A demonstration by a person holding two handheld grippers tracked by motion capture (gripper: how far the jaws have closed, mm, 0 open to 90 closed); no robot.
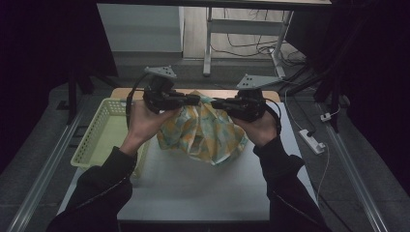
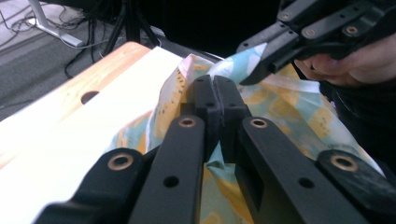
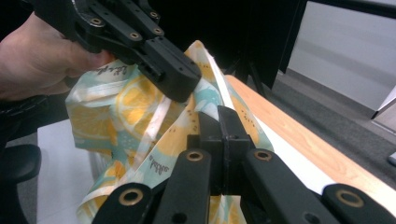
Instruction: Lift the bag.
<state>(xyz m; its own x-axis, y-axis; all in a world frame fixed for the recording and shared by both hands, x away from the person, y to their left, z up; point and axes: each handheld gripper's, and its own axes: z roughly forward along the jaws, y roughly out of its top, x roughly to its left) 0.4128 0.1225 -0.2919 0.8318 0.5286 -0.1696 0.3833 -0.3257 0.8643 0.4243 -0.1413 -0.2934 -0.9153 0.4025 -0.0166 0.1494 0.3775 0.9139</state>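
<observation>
Up above the white table [image 1: 193,188], a printed cloth [image 1: 203,133] with yellow lemon slices on pale blue hangs bunched between the two grippers, its lower folds sagging toward the tabletop near the middle. The left gripper [image 1: 193,100] has its jaws clamped tight on the cloth's upper edge; in the left gripper view the closed black jaws [image 2: 215,88] pinch a fold of the fabric [image 2: 280,107], with the other gripper [image 2: 261,65] biting the same edge just beyond. The right gripper [image 1: 217,103] is likewise closed on the top edge, close beside the left one, and in the right gripper view its jaws [image 3: 223,119] sit shut against the cloth [image 3: 130,112] while the left gripper [image 3: 180,86] grips the fabric just above. A hand [image 1: 145,121] holds each tool, dark sleeves coming in from below. To the left of the table stands a pale yellow plastic basket [image 1: 104,135]. A wooden strip [image 3: 299,140] edges the far side of the table.
</observation>
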